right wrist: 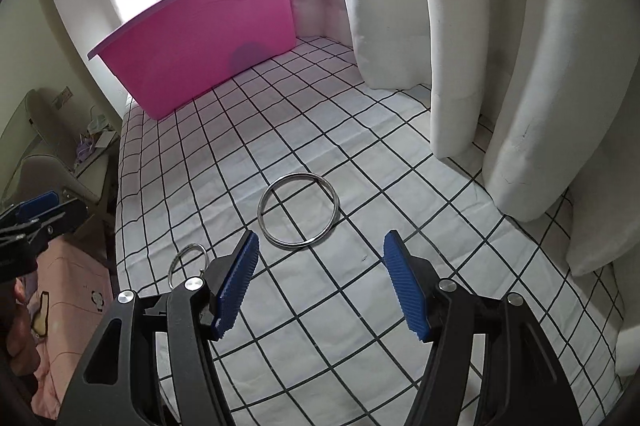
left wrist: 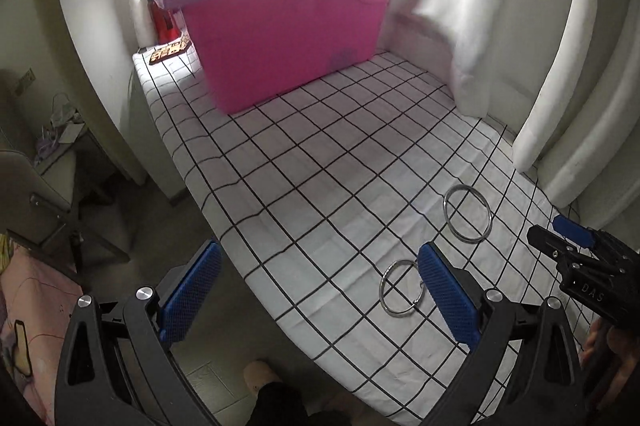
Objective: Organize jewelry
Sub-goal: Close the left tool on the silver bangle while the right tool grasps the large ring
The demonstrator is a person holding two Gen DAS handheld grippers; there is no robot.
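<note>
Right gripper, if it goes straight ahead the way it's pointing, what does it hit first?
Probably the larger silver bangle, lying flat on the checked cloth just ahead of the right gripper, whose jaws are open; depth is uncertain.

Both wrist views low over checked table (left wrist: 320,186), facing pink bin (left wrist: 280,34).

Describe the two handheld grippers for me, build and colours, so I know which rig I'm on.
Both match. The left gripper and right gripper have black angular plastic arms with cut-out slots, silver round pivot bolts, and blue textured pads as fingertips. White "DAS" lettering shows on the right one's body. No cables are visible.
</note>
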